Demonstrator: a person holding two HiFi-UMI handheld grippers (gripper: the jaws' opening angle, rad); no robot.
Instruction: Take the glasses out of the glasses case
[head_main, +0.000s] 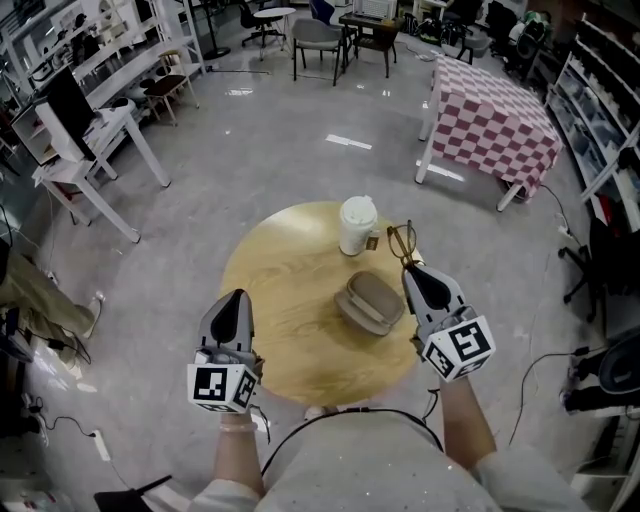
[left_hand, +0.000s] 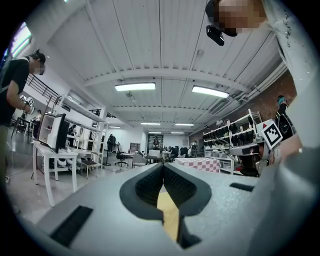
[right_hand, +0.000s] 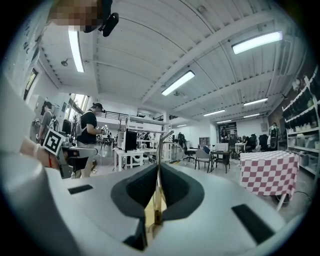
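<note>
A tan glasses case (head_main: 368, 304) lies on the round wooden table (head_main: 285, 290), right of its middle; I cannot tell how its lid stands. My right gripper (head_main: 410, 268) is above the table's right edge, just right of the case, shut on thin-framed glasses (head_main: 402, 242) that stick out past its tips. In the right gripper view the metal frame (right_hand: 159, 150) is pinched between the pads of the right gripper (right_hand: 158, 170) and rises ahead of them. My left gripper (head_main: 238, 293) hovers over the table's left edge, apart from the case. In its own view the left gripper (left_hand: 162, 170) is shut with nothing in it.
A white lidded cup (head_main: 357, 225) stands at the table's far side, close to the glasses. Farther off are a table with a red-checked cloth (head_main: 495, 125), white desks (head_main: 95, 150) on the left, chairs at the back and shelves (head_main: 605, 110) on the right. A person in black (right_hand: 90, 132) stands at a distance.
</note>
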